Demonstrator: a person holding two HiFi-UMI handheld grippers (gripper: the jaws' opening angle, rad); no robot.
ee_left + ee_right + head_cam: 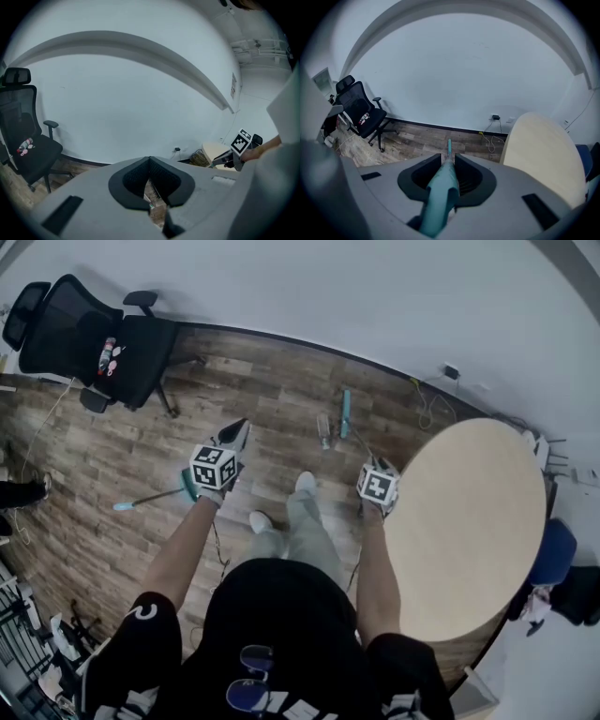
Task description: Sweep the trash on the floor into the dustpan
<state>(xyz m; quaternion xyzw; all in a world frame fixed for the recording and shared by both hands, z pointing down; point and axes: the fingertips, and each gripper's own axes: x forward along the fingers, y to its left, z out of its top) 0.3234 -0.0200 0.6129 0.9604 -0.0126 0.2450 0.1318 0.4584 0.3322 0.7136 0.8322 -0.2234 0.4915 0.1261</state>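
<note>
I stand on a wood floor (112,446) with a gripper in each hand. My right gripper (368,465) is shut on a long teal handle (440,192) that runs forward between its jaws and reaches the floor (345,413). Beside the handle's far end lies a small pale object (323,429); what it is I cannot tell. My left gripper (237,430) points forward. A thin teal stick (150,498) juts out to the left from under it. In the left gripper view the jaws (150,160) meet at the tips, with a teal speck low in the gap.
A black office chair (94,338) stands at the far left by the white wall. A round beige table (469,521) fills the right side, close to my right arm. Cables (427,407) lie near a wall socket. My shoes (305,484) are between the grippers.
</note>
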